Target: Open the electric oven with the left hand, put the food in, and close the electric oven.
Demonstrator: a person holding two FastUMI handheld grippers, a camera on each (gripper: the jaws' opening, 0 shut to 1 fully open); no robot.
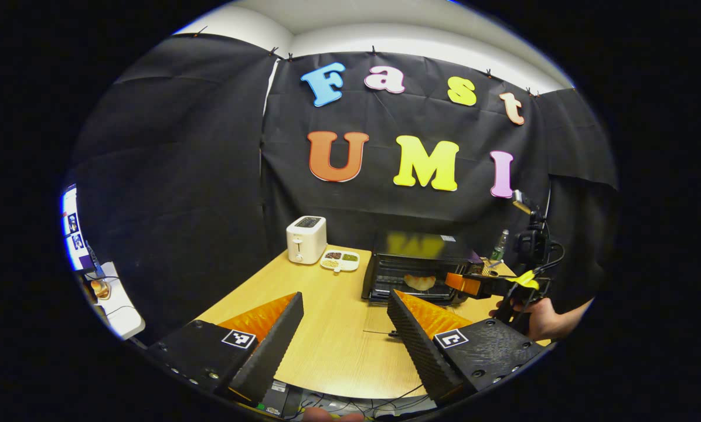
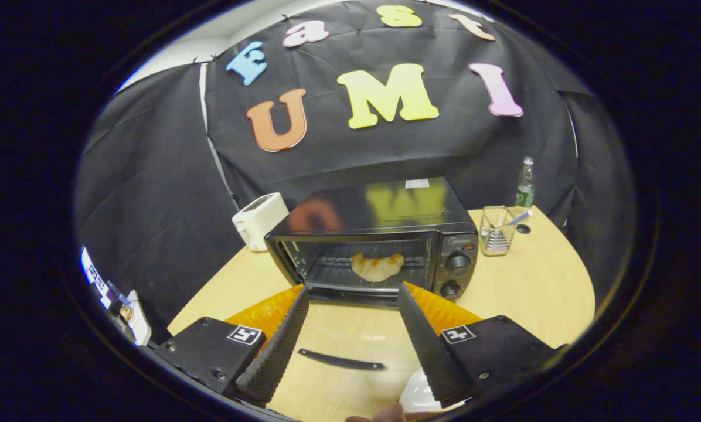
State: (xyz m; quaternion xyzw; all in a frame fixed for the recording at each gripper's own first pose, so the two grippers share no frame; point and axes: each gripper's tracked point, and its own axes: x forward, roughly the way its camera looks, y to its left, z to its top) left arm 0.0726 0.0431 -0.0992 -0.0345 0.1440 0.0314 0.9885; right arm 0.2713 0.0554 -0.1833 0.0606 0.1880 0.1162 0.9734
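The black electric oven (image 2: 385,218) stands on the wooden table (image 2: 538,287) with its door (image 2: 350,337) folded down flat toward me. A croissant (image 2: 377,265) lies on the rack inside. My right gripper (image 2: 353,290) is open and empty, hovering over the lowered door just in front of the cavity. In the left gripper view the oven (image 1: 415,261) is farther off to the right, with the croissant (image 1: 419,282) inside. My left gripper (image 1: 344,296) is open and empty above the table, well short of the oven. The right gripper (image 1: 465,284), held by a hand (image 1: 547,321), sits at the oven's front.
A white toaster (image 1: 306,239) and a white divided tray of food (image 1: 340,260) stand at the back left of the table. A wire basket (image 2: 496,230) and a bottle (image 2: 524,181) are right of the oven. A white plate (image 2: 416,394) lies near the front edge.
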